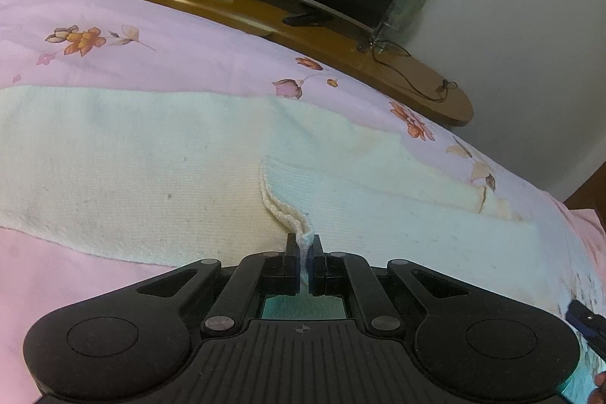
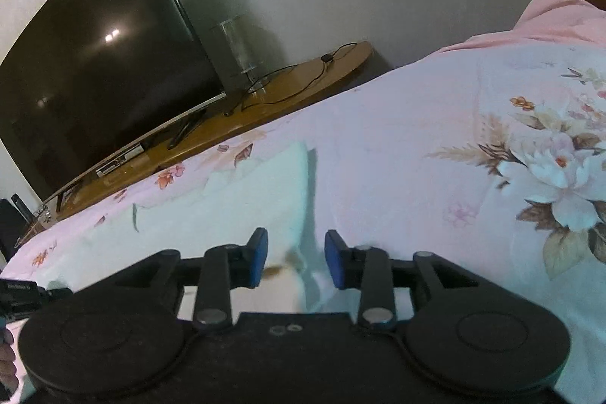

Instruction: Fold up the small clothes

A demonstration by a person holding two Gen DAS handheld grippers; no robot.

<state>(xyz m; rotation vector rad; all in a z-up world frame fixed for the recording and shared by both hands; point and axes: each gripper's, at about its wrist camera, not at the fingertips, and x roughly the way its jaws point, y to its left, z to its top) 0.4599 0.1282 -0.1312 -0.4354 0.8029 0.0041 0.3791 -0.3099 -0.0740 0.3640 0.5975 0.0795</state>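
The left gripper pinches the cream knit garment's scalloped hem. The right gripper gapes wide above its right end on the bed.

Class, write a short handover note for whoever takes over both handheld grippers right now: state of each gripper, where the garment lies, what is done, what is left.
Left gripper: shut on the scalloped edge of the cream ribbed knit garment, near its middle.
Right gripper: open, holding nothing, hovering low over the garment's right end.
The garment lies spread across the pink floral bedspread; its right part looks already laid over as a second layer.
Done: one fold appears started.
Left: probably carry the pinched edge over, grip the free end with the right gripper, flatten.
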